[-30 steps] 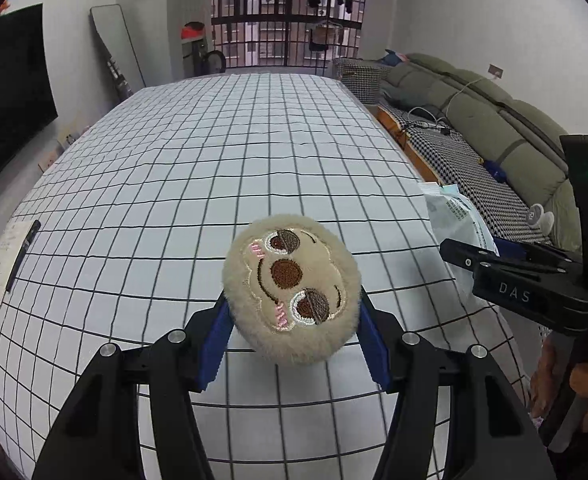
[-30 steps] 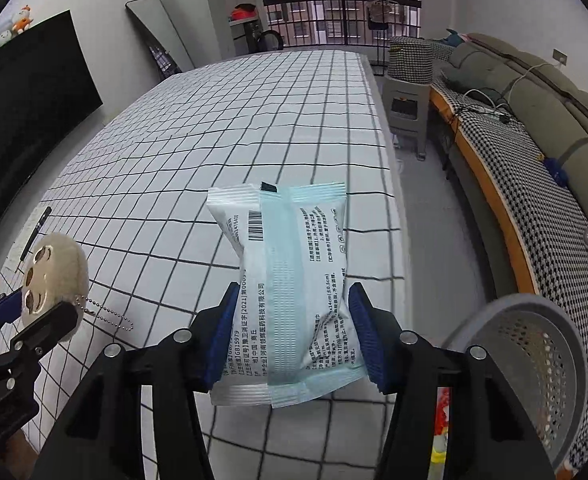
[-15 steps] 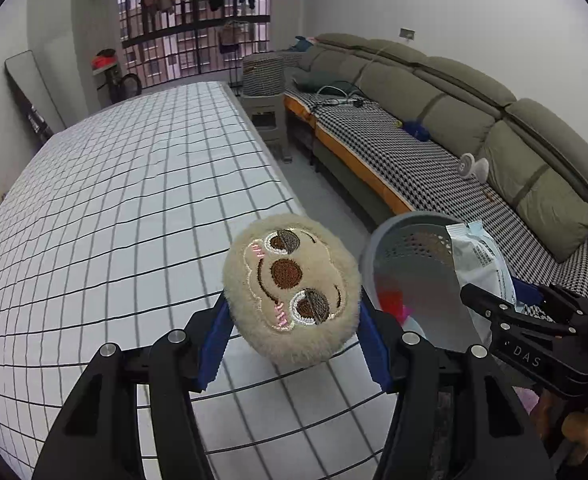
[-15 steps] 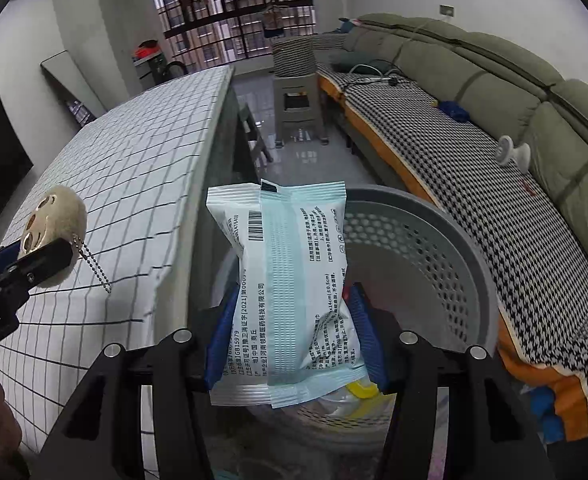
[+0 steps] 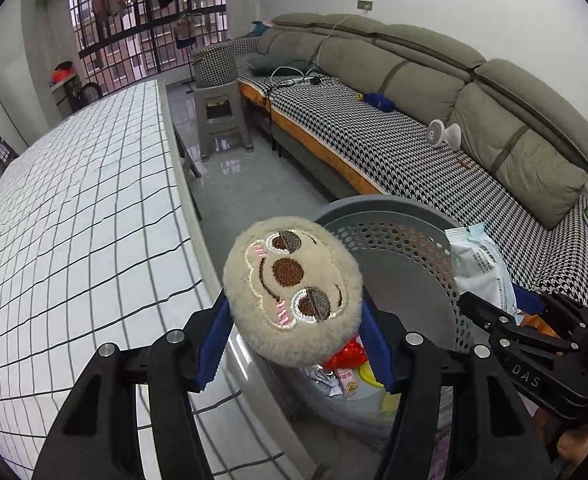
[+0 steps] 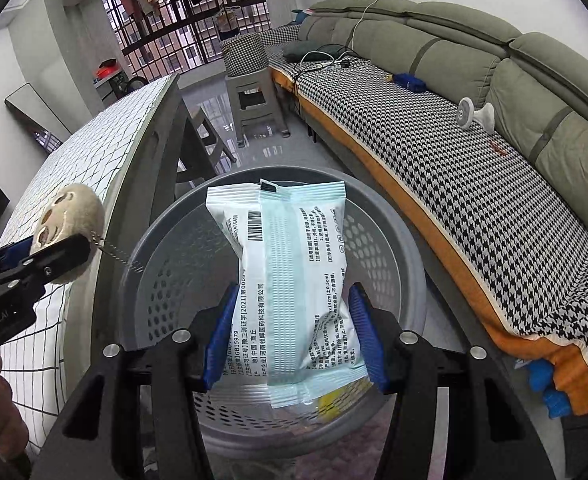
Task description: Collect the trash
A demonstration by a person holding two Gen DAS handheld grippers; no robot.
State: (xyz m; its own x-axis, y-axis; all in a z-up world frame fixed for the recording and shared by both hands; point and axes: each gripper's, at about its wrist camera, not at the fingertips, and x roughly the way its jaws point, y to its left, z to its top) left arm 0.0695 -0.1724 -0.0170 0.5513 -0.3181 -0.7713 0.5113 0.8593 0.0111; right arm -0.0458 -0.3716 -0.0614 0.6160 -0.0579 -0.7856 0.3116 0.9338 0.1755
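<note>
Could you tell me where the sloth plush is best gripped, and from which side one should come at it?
Grip the sloth plush across its round body, one finger on each flank, coming from below its chin as the left gripper does. It is a soft, thick disc, so its sides squeeze and hold. Keep clear of the thin chain at its edge.

Black left gripper (image 5: pixel 294 344) and right gripper (image 6: pixel 292 338); blue-padded fingers (image 6: pixel 218 340); silver screws; white "DAS" lettering.

Basket mouth wide open below!
Basket (image 6: pixel 403 240) rim just beside the table (image 6: pixel 134 168) edge; sofa (image 6: pixel 453 152) flanks the other side.
</note>
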